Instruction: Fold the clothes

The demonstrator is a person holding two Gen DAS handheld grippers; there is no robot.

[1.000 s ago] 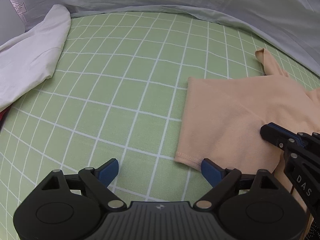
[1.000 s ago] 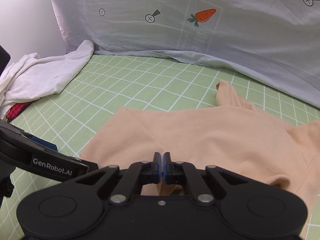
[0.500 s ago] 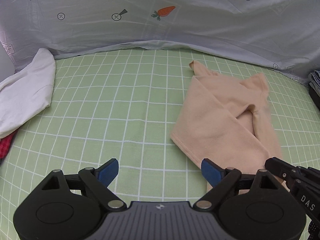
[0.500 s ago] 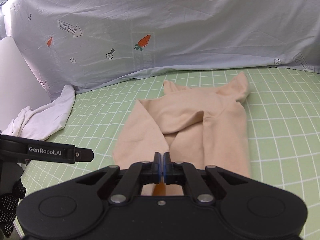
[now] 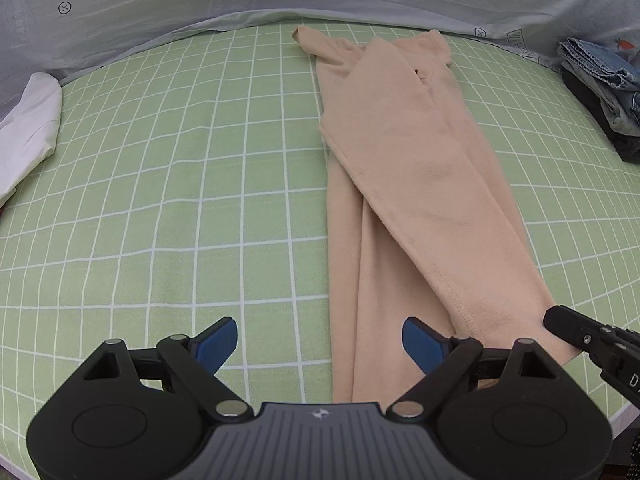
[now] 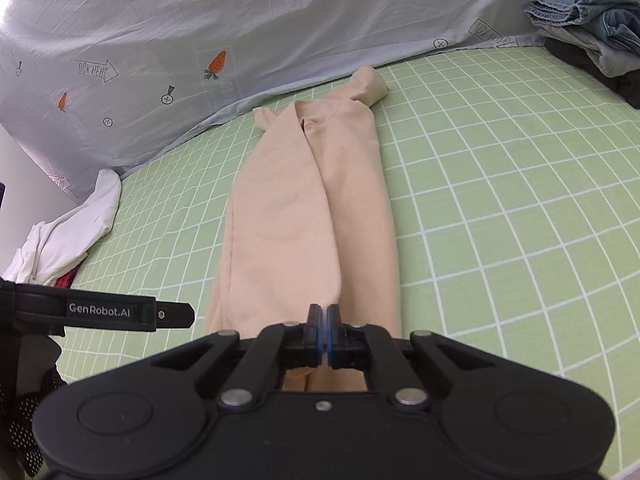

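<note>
A beige garment [image 5: 416, 184] lies folded into a long narrow strip on the green checked sheet [image 5: 200, 184], running from near me to the far edge. It also shows in the right wrist view [image 6: 304, 216]. My left gripper [image 5: 320, 344] is open and empty, just above the sheet at the garment's near end. My right gripper [image 6: 322, 330] is shut on the garment's near hem; its tip shows in the left wrist view [image 5: 568, 326]. The left gripper's finger also shows in the right wrist view [image 6: 160, 314].
A white garment [image 5: 28, 128] lies crumpled at the left edge, also in the right wrist view [image 6: 68, 236]. A stack of folded jeans and dark clothes [image 5: 600, 88] sits at the far right. A pale printed cloth [image 6: 240, 40] hangs behind the bed.
Both grippers pulled back toward the near edge. The right gripper drew the garment's side over, so the garment went from a wide spread to a long narrow strip.
</note>
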